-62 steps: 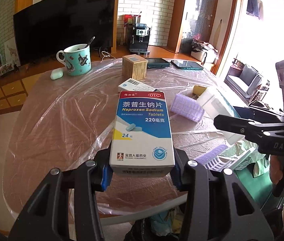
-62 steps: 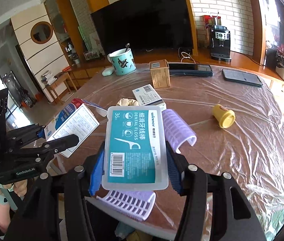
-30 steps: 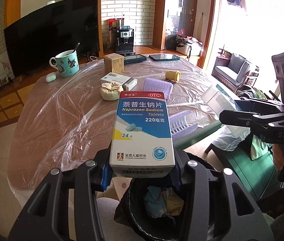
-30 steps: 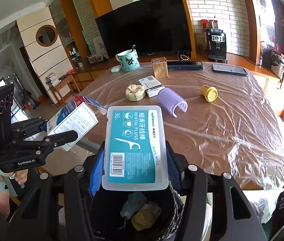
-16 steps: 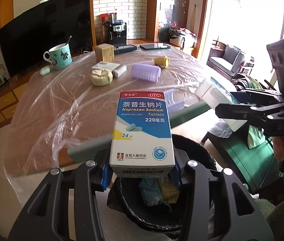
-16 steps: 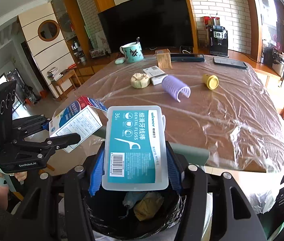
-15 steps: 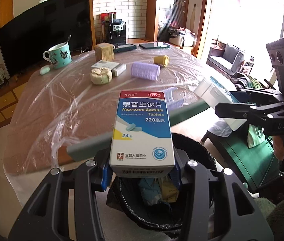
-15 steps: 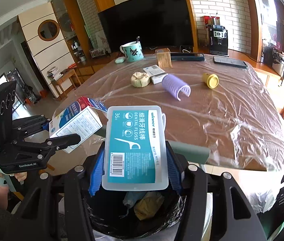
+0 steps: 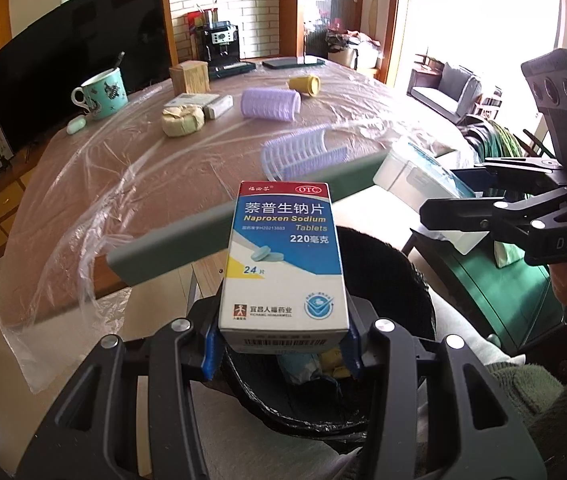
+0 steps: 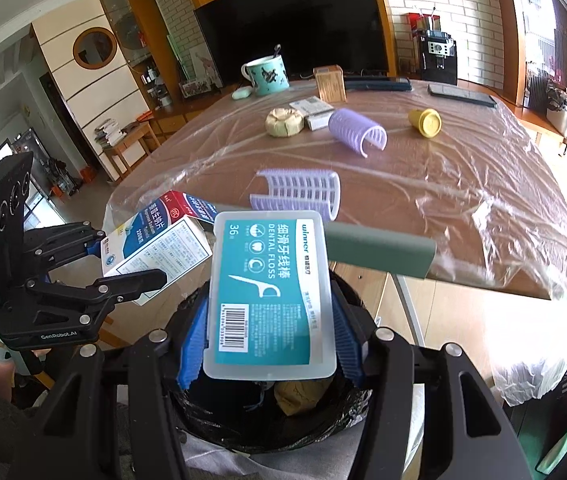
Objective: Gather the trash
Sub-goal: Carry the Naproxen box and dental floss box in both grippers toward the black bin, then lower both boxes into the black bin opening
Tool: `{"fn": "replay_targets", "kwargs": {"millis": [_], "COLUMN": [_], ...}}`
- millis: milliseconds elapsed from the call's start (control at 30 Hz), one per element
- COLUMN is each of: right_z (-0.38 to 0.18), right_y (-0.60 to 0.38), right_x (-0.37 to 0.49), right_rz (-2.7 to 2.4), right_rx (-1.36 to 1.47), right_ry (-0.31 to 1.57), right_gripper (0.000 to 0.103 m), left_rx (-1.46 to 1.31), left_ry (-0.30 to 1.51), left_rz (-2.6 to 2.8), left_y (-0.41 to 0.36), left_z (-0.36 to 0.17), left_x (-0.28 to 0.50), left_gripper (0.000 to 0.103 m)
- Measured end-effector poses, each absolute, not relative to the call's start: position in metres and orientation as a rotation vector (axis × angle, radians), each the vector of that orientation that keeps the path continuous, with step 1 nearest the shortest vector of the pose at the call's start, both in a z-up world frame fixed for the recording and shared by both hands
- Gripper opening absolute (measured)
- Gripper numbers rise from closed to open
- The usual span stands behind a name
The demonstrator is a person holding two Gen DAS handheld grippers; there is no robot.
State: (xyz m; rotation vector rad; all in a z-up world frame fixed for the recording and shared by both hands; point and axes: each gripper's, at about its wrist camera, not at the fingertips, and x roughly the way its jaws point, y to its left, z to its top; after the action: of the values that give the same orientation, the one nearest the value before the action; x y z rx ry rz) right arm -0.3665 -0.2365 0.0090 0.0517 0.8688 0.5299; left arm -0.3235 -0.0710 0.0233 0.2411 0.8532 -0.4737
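Observation:
My left gripper (image 9: 282, 344) is shut on a blue and white tablet box (image 9: 283, 256), held above a black-lined trash bin (image 9: 383, 420) that has crumpled waste inside. My right gripper (image 10: 269, 354) is shut on a clear dental floss box with a teal label (image 10: 269, 296), also over the bin (image 10: 243, 424). Each view shows the other gripper at its side: the right gripper (image 9: 463, 216) with the floss box (image 9: 415, 176), and the left gripper (image 10: 131, 264) with the tablet box (image 10: 155, 248).
On the plastic-covered table (image 10: 443, 184) lie two purple hair rollers (image 10: 357, 130) (image 10: 299, 192), a yellow cap (image 10: 425, 122), a beige wad (image 10: 283, 122), a small white box (image 10: 311, 108), a wooden box (image 10: 329, 84), a teal mug (image 10: 267, 74) and phones. A grey-green table rail (image 10: 379, 256) runs just beyond the bin.
Both grippers have drawn back from the table and sunk toward the bin with their boxes. The table edge now lies farther ahead, and more of the bin shows beneath.

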Motion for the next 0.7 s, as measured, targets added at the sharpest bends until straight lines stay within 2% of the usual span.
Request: {"fn": "replay_targets", "kwargs": {"millis": [700], "right_z": [-0.026], "right_y": [-0.227], "right_x": [-0.373], "right_rz": [0.534], "right_rx": [0.026], "right_ry": [0.969], "right_gripper": [0.054], "left_rx": [0.333], "left_ry": [0.943], "left_rz": [-0.473], "left_y": [-0.082], "left_z": [-0.019], "left_x": [-0.321], "left_gripper": [0.047]}}
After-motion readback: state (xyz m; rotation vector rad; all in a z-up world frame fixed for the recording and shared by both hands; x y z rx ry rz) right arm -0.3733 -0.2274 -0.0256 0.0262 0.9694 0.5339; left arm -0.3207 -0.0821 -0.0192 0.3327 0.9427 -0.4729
